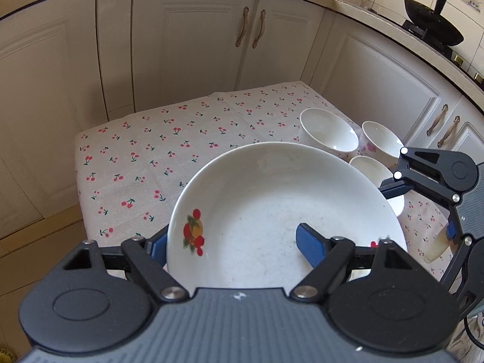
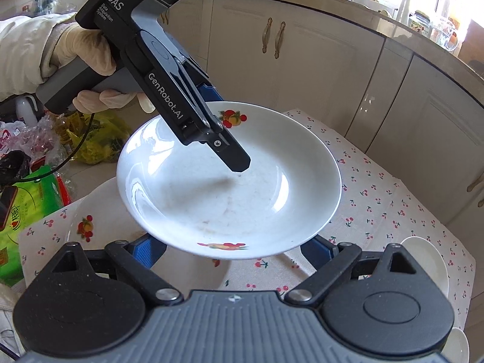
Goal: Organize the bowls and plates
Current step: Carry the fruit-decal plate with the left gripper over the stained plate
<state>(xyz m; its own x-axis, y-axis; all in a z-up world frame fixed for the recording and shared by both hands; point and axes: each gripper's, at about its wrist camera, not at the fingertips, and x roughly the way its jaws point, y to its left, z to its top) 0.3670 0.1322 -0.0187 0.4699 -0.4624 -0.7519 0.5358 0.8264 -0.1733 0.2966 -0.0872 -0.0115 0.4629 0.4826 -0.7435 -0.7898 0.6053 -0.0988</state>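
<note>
My left gripper (image 1: 233, 242) is shut on the rim of a white deep plate (image 1: 272, 205) with fruit prints and holds it tilted above the table; the plate (image 2: 230, 193) and the left gripper (image 2: 230, 154) also show in the right wrist view. Three white bowls (image 1: 329, 130) (image 1: 381, 142) (image 1: 367, 165) stand at the table's right side. A second fruit-print plate (image 2: 90, 227) lies on the cloth under the held one. My right gripper (image 2: 230, 251) is open and empty, its fingers below the held plate; it also shows in the left wrist view (image 1: 399, 163).
The table has a cherry-print cloth (image 1: 145, 163). White cabinets (image 1: 193, 48) stand behind it, with a wok (image 1: 432, 27) on the stove. Bags and packets (image 2: 36, 163) lie on the floor at the left. White dishes (image 2: 429, 263) sit at the table's near right edge.
</note>
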